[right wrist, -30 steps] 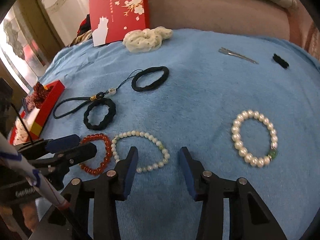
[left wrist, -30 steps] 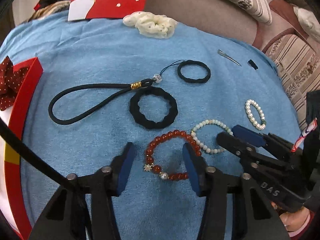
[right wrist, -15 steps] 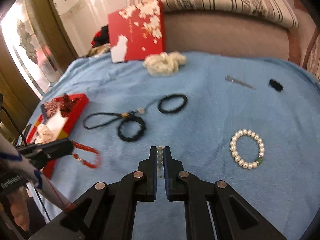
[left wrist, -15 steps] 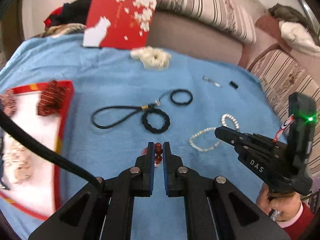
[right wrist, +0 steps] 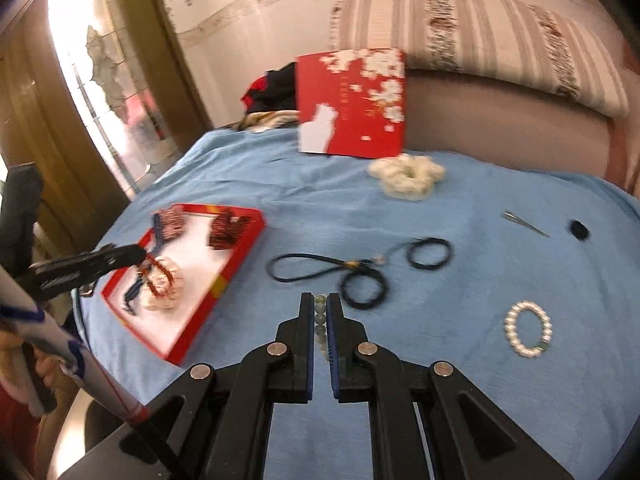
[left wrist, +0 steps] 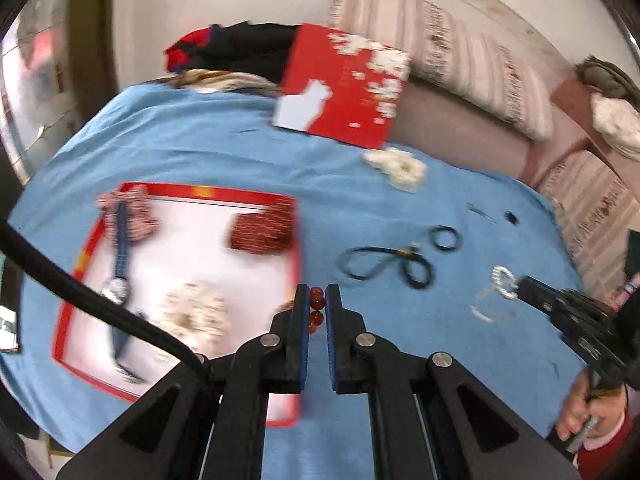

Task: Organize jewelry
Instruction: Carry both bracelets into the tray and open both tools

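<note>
My left gripper (left wrist: 317, 300) is shut on the red bead bracelet (left wrist: 317, 307) and holds it above the right edge of the red-rimmed white tray (left wrist: 188, 191). In the right wrist view the bracelet dangles over the tray (right wrist: 158, 276). My right gripper (right wrist: 320, 305) is shut on the pale bead bracelet (right wrist: 320, 314), lifted over the blue cloth right of the tray (right wrist: 224, 276). A white pearl bracelet (right wrist: 528, 334) lies on the cloth at right.
The tray holds bows (left wrist: 260, 232), a watch (left wrist: 118, 280) and a pale beaded piece (left wrist: 196, 316). On the cloth lie a black cord (right wrist: 312, 268), two black hair ties (right wrist: 366, 290), a white scrunchie (right wrist: 406, 176), a clip (right wrist: 524, 224). A red card (right wrist: 352, 104) leans at the back.
Both grippers closed on their bracelets, lifted them off the cloth and swung left. The left one now hangs the red bracelet over the tray.
</note>
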{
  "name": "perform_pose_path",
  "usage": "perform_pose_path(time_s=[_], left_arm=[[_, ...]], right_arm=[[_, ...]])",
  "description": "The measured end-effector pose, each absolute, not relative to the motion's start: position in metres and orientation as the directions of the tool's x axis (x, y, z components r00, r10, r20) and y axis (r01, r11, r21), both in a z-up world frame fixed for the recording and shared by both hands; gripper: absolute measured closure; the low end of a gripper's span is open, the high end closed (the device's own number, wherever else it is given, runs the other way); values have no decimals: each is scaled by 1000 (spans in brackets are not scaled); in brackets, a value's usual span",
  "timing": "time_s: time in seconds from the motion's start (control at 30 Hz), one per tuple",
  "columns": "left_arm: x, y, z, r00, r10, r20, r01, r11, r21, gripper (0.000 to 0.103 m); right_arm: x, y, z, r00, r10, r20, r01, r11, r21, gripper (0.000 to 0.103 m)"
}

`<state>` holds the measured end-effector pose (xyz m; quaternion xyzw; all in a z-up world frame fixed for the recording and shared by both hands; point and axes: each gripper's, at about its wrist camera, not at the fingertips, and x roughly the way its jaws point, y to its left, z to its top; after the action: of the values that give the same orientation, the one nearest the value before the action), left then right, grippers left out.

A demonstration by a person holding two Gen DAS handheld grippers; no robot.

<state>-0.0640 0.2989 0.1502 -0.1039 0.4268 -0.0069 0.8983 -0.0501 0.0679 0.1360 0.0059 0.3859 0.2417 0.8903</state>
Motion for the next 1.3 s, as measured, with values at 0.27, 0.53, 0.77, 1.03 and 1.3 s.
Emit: perform_pose_path(time_s=[0.27, 0.53, 0.77, 1.03, 1.3], left_arm=[[-27, 376, 120, 586, -36, -810, -191, 965, -181, 96], [19, 404, 95, 558, 10, -830, -197, 973, -122, 96], [47, 434, 68, 523, 36, -851, -238, 965, -106, 96], [34, 444, 79, 567, -13, -824, -240, 954, -180, 68], [-10, 437, 116, 625, -20, -781, -268, 933, -239, 62]], right_arm=[[-46, 154, 129, 503, 500, -705, -541, 818, 195, 96], [-44, 261, 100, 377, 559, -739, -634, 737, 234, 96], [-46, 310, 64, 308, 552, -775, -659, 712, 244, 96], [-40, 294, 40, 322, 477, -817, -630, 753, 191, 86], [-59, 247, 70, 424, 460, -780, -609, 783, 131, 60]])
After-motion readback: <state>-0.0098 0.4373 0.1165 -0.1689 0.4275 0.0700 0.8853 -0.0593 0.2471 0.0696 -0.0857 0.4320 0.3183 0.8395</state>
